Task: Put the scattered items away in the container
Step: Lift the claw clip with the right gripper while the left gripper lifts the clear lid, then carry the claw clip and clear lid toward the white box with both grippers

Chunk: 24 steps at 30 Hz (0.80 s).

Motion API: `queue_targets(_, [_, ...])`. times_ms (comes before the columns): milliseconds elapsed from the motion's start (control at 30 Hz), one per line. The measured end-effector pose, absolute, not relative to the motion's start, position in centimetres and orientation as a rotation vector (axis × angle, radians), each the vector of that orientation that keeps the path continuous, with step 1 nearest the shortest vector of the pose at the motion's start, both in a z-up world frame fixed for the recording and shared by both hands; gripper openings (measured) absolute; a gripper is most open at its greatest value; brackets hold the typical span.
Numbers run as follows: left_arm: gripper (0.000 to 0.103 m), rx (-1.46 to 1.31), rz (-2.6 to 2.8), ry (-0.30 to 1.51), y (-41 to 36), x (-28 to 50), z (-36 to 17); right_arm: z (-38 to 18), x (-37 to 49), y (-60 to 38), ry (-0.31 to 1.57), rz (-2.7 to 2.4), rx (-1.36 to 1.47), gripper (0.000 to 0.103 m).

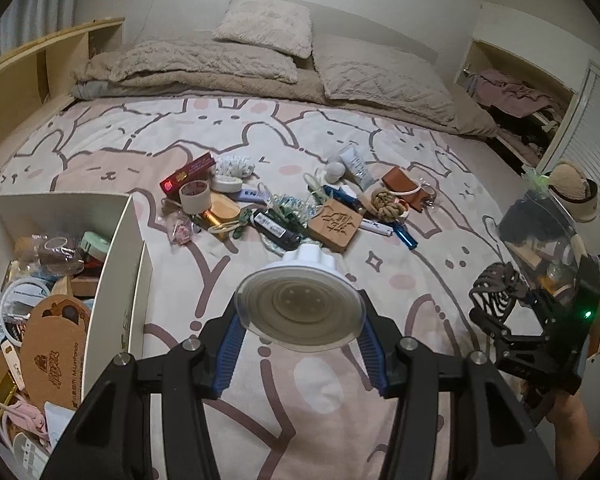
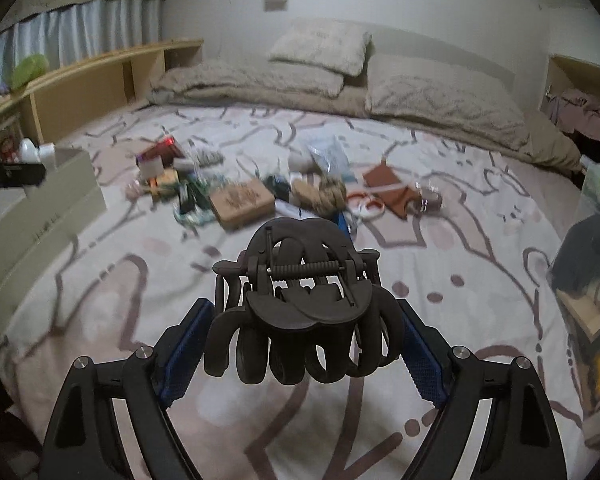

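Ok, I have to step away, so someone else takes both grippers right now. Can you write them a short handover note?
Left tongs: shut on a white suction cup, held above the bedspread.
Right tongs: shut on a black hair claw clip, also in the air.
White box: at the left, already holding many small items.
Left to do: drop both held items in the box, then clear the pile mid-bed: wooden tag, red box, tape roll, blue pen, brown pouch and the rest.
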State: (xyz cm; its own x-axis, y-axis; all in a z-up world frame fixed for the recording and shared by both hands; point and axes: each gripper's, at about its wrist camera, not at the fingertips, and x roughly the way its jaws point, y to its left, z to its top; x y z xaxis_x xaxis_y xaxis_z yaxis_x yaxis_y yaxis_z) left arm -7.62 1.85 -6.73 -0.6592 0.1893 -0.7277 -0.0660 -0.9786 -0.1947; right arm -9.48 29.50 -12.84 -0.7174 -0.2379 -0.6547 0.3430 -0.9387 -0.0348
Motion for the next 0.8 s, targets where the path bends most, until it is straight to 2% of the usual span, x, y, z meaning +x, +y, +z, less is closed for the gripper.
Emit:
queue_targets(400, [0.052, -1.150, 2.752, -0.214, 1.9, -6.0, -4.9, -7.1, -6.6, 28.8, 0.181, -2.690, 0.820, 0.089])
queue_targets(800, [0.052, -1.061, 2.761, -0.224, 2.1, -3.9, -2.6, -4.8, -5.0, 27.4, 0.183, -2.694, 0.721, 0.089])
